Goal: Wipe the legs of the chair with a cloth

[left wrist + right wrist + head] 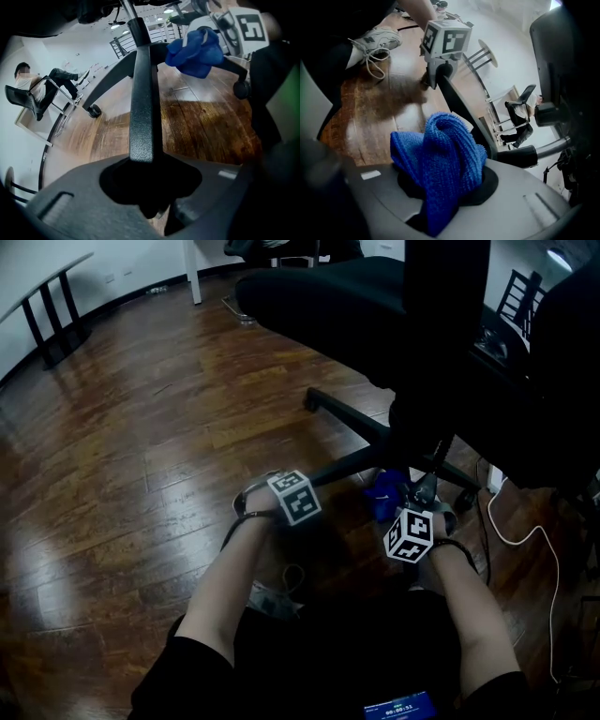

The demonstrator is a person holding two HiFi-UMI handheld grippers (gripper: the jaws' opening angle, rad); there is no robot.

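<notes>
While the black office chair stands at the far right of the wooden floor, I record both grippers low at its star base. Left gripper: jaws narrow, clamped on one black leg, which runs from them toward the hub. Right gripper: jaws closed on a bunched blue cloth, which fills the gap and stands up above them. From the head view I place the cloth just right of the held leg, near the hub, under the seat. It appears to rest against the leg, though the dark base leaves contact unconfirmed. One castor ends a neighbouring leg. A white cable lies on the floor at right.
</notes>
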